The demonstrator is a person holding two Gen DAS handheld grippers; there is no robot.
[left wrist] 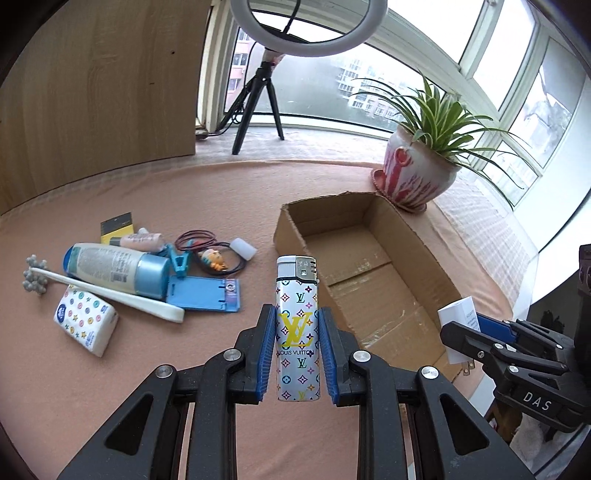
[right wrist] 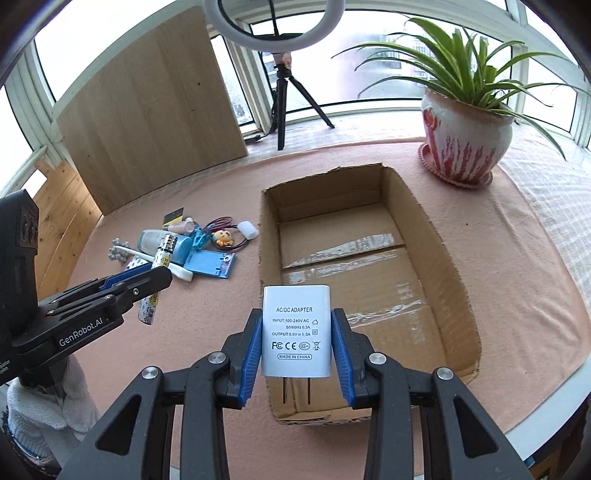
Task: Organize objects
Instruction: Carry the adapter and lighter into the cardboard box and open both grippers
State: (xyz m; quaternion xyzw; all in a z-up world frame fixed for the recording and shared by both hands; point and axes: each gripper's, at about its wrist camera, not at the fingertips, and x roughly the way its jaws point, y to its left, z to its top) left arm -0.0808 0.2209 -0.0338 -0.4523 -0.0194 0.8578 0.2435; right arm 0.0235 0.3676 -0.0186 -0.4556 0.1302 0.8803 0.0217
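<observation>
While both tongs hang above the tabletop (left wrist: 229,192), each camera sees mostly its own load.

Hidden: box (right wrist: 417,206) near wall sits behind the adapter (right wrist: 295,332) in the right view; its lower right corner is cut off by the right tongs (left wrist: 476,325) in the left view.
Hard to read: small items in the pile (left wrist: 207,254) at middle left overlap; the red loops and the tiny figure (left wrist: 214,258) stay unclear.
Left view only: tissue pack (left wrist: 86,323) in full, lighter (left wrist: 297,328) print.
Right view only: adapter label, gloved hand (right wrist: 44,410) at lower left, box floor with tape, empty.
Left tongs (left wrist: 297,332): narrow, pads pressed on both sides of the lighter, which stands upright, clear of the tabletop, left of the box.
Right tongs: narrow, clamped on the adapter's sides, prongs toward the camera, over the box's near end.
Pose: both point steeply down; left tongs (right wrist: 155,280) enter the right view from the left edge.
Background: plant pot (left wrist: 421,177) upper right, ring light (left wrist: 306,22) top centre.
</observation>
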